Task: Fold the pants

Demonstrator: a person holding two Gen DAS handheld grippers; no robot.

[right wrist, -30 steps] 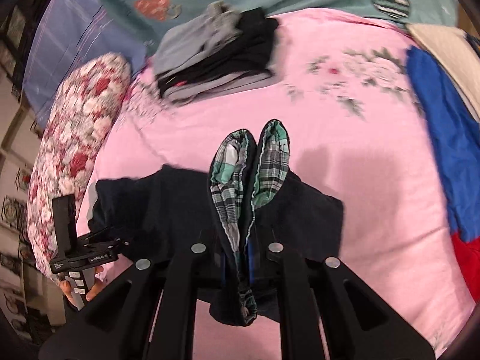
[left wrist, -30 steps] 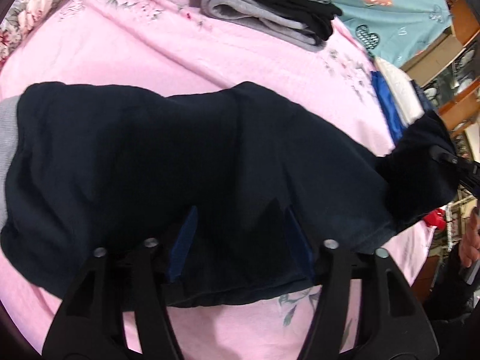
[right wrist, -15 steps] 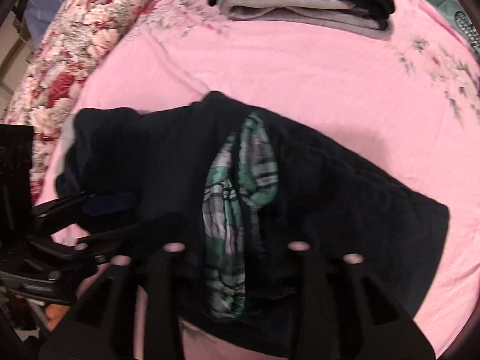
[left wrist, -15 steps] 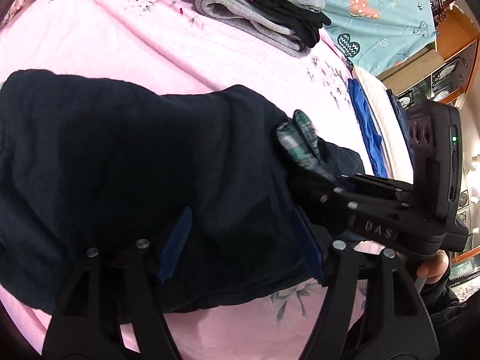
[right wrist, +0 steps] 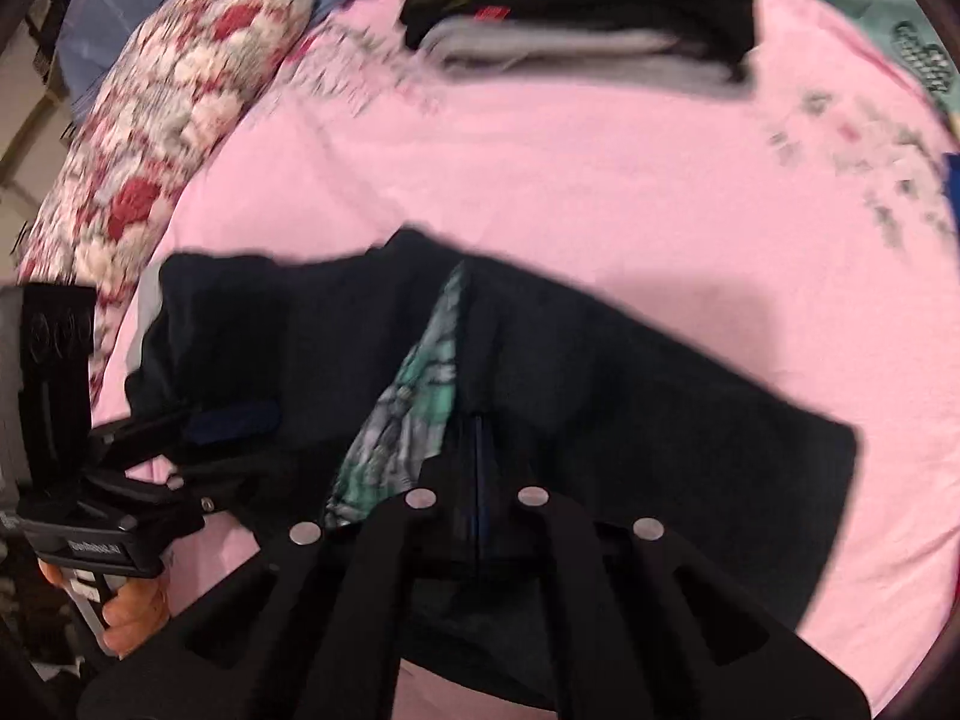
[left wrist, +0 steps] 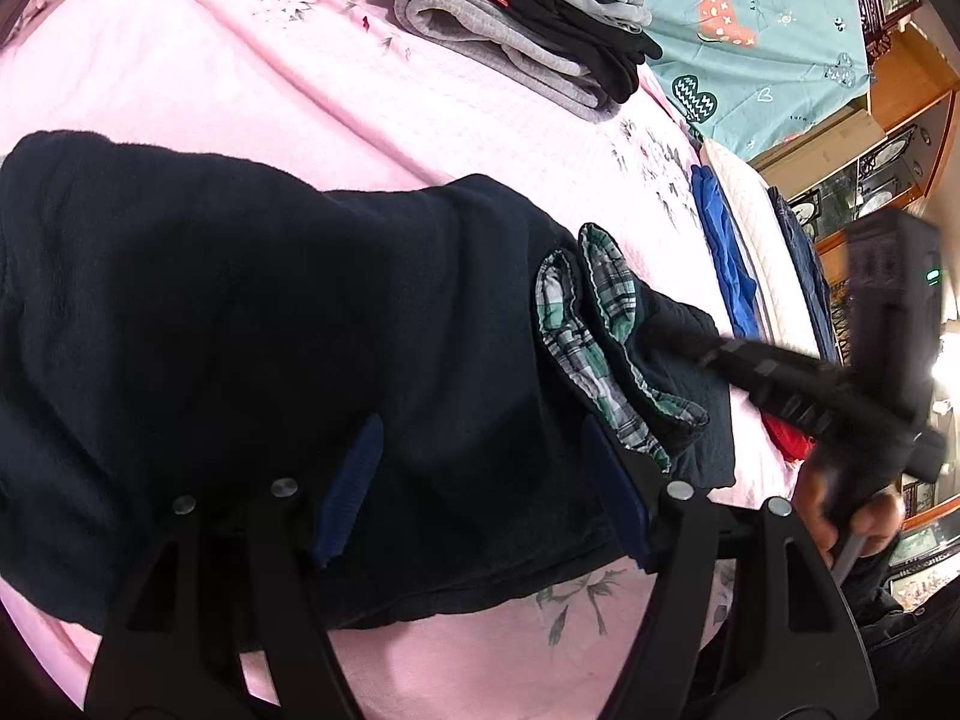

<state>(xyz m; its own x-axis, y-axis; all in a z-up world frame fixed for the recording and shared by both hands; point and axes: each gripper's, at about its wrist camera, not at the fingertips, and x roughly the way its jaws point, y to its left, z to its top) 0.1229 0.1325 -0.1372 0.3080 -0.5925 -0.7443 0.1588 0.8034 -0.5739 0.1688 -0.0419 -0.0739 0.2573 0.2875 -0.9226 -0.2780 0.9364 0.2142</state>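
Dark navy pants (left wrist: 252, 324) with a green plaid lining (left wrist: 591, 336) lie spread on the pink bed (left wrist: 288, 102), the left tool (left wrist: 486, 480) hovering wide apart over them while the right tool (right wrist: 477, 456), at three o'clock, pinches their fabric beside the lining.

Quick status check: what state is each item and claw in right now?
Pants: lying folded on the pink bedsheet, plaid lining showing.
Left claw: open over the pants.
Right claw: shut on the pants.
Stack of clothes: folded, beyond the pants.
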